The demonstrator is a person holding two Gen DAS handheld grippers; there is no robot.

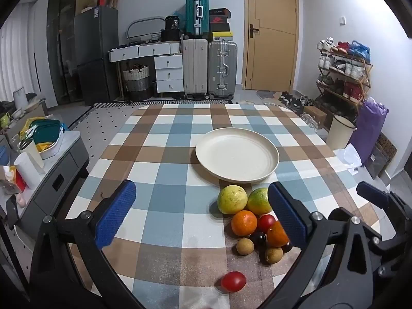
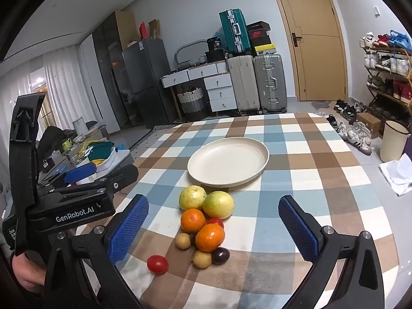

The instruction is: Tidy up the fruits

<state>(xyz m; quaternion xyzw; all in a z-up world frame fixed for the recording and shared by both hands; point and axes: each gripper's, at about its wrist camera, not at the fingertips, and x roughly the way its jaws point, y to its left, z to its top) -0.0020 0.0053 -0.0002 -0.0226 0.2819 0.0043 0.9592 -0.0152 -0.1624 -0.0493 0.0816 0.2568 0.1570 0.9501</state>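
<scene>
A pile of fruit lies on the checked tablecloth just in front of an empty cream plate (image 1: 237,155) (image 2: 228,163). Two yellow-green guavas (image 1: 231,199) (image 2: 218,204) sit nearest the plate. Behind them are two oranges (image 1: 244,222) (image 2: 209,237), a cherry tomato (image 1: 266,222), two small tan longans (image 1: 244,246) (image 2: 182,240) and a dark grape (image 2: 220,255). One red tomato (image 1: 233,281) (image 2: 157,264) lies apart, closest to me. My left gripper (image 1: 202,212) is open, the pile by its right finger. My right gripper (image 2: 213,228) is open, hovering over the pile.
The table (image 2: 322,180) ends at the left, where a grey cabinet (image 1: 59,177) holds cups and containers. A white bin (image 2: 392,140), a shoe rack (image 1: 345,74) and paper lie on the floor at right. Suitcases (image 1: 222,68) and drawers stand by the far wall.
</scene>
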